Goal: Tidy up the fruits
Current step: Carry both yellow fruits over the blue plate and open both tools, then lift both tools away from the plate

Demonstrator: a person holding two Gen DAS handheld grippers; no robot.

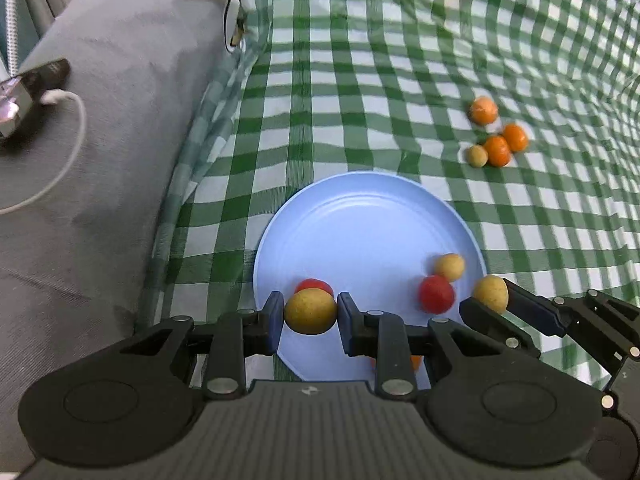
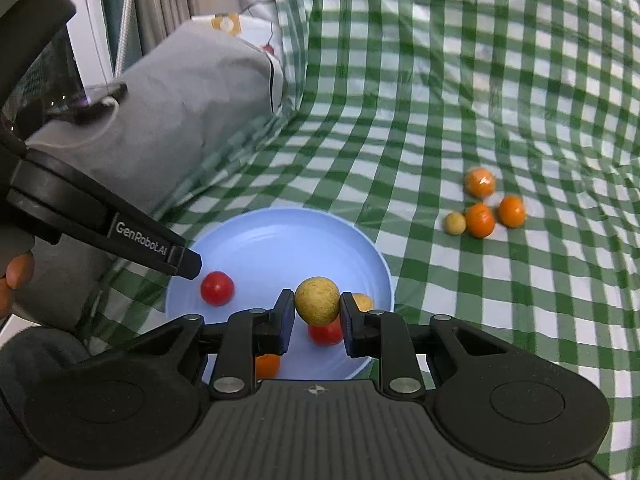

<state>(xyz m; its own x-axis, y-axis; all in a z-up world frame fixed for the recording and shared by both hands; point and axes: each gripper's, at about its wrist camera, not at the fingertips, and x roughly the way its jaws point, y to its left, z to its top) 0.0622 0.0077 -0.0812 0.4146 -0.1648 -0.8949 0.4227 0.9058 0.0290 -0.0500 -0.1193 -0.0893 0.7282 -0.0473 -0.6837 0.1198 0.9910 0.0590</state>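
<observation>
Two tongs [image 1: 310, 312] [image 2: 316, 312], each gripping yellow fruit [image 1: 310, 311] [image 2: 317, 301]

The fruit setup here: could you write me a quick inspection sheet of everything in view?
Surface: green checked cloth, wrinkled.
Job's things: blue plate holds two red fruits and a yellow one; an orange one shows at its near edge; three orange fruits and a small yellow one lie on the cloth.
Clutter: nothing seen.
Grippers: left tongs and right tongs each shut on a yellow fruit above the plate.
Cables: white cable on the grey cushion.
Surroundings: curtain, patterned pillow.
</observation>
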